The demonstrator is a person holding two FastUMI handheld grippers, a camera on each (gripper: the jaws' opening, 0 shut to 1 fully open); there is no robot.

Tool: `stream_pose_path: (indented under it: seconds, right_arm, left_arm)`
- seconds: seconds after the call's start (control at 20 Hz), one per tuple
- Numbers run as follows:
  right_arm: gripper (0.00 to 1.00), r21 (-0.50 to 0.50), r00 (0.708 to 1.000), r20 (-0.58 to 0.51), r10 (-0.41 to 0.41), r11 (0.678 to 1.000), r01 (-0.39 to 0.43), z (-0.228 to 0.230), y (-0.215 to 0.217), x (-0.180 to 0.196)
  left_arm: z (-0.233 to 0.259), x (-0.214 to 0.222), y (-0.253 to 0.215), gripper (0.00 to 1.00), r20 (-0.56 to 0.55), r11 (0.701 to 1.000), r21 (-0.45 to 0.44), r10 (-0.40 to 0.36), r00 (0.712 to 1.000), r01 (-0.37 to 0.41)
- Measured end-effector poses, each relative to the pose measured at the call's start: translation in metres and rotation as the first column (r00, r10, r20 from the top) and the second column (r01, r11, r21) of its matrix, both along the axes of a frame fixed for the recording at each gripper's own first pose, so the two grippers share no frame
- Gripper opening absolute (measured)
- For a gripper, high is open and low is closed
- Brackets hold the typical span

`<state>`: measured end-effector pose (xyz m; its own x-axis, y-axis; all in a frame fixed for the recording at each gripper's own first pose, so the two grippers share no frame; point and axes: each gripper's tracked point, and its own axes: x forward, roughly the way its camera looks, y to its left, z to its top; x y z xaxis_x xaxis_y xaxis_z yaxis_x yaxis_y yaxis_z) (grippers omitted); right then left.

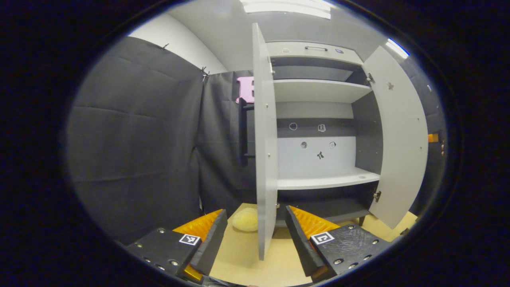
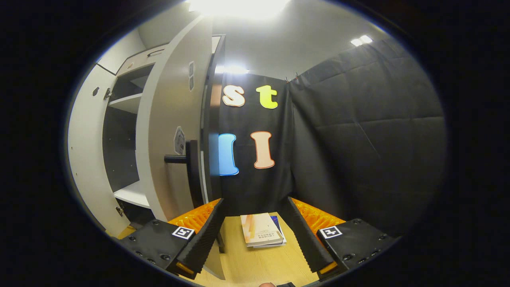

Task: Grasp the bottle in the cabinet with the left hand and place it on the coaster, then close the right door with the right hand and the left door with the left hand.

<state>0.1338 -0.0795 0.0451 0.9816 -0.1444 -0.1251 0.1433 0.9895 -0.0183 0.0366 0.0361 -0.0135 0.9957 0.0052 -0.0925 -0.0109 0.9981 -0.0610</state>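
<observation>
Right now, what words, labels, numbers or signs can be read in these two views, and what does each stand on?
No text can be read.
Books on the table: cover print too small to read.
Stickers on the door: blurred.
Small marks on the back panel: too small to read.
Square tags: patterns, no words.
</observation>
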Motion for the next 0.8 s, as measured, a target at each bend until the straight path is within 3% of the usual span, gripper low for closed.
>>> stream_pose_path:
  seconds: [0.15,0.2,0.3,0.35,0.45,0.55,0.6,0.75,0.8]
  right_arm:
    - [0.92,-0.007,1.000,0.011,-0.018,1.000,0.018,0.002,0.003,-0.002]
    - [0.96,0.010,1.000,0.013,-0.009,1.000,0.009,0.001,0.007,-0.002]
    - [0.96,0.028,1.000,0.018,0.000,1.000,0.000,0.001,0.012,-0.004]
    - [0.92,0.026,1.000,0.023,0.000,1.000,0.000,0.001,0.016,-0.004]
    - [0.96,0.025,1.000,0.030,0.005,1.000,-0.006,0.002,0.026,-0.007]
    - [0.92,0.036,0.999,0.031,0.025,0.999,-0.026,0.002,0.040,-0.008]
    - [0.96,0.040,0.999,0.033,0.035,0.999,-0.037,0.002,0.049,-0.009]
    - [0.96,0.045,0.998,0.034,0.054,0.997,-0.055,0.003,0.067,-0.010]
    - [0.92,0.042,0.998,0.035,0.057,0.997,-0.059,0.004,0.073,-0.010]
  left_arm:
    - [-0.007,0.006,0.027,0.85,-0.008,0.999,0.024,0.029,1.000,-0.029]
    - [-0.009,0.006,0.034,0.85,-0.010,0.999,0.026,0.031,0.999,-0.031]
    - [-0.017,0.010,0.042,0.87,-0.027,0.999,0.013,0.030,0.999,-0.030]
    - [-0.020,0.014,0.043,0.85,-0.033,1.000,0.002,0.025,0.999,-0.025]
    - [-0.022,0.019,0.046,0.85,-0.034,1.000,-0.006,0.012,0.999,-0.012]
    - [-0.022,0.025,0.048,0.86,-0.026,1.000,0.004,-0.001,1.000,0.001]
    - [-0.022,0.027,0.050,0.85,-0.021,1.000,0.009,-0.008,1.000,0.008]
    - [-0.021,0.030,0.050,0.86,-0.009,1.000,-0.005,-0.022,1.000,0.022]
    - [-0.021,0.031,0.049,0.87,-0.009,1.000,-0.013,-0.026,1.000,0.026]
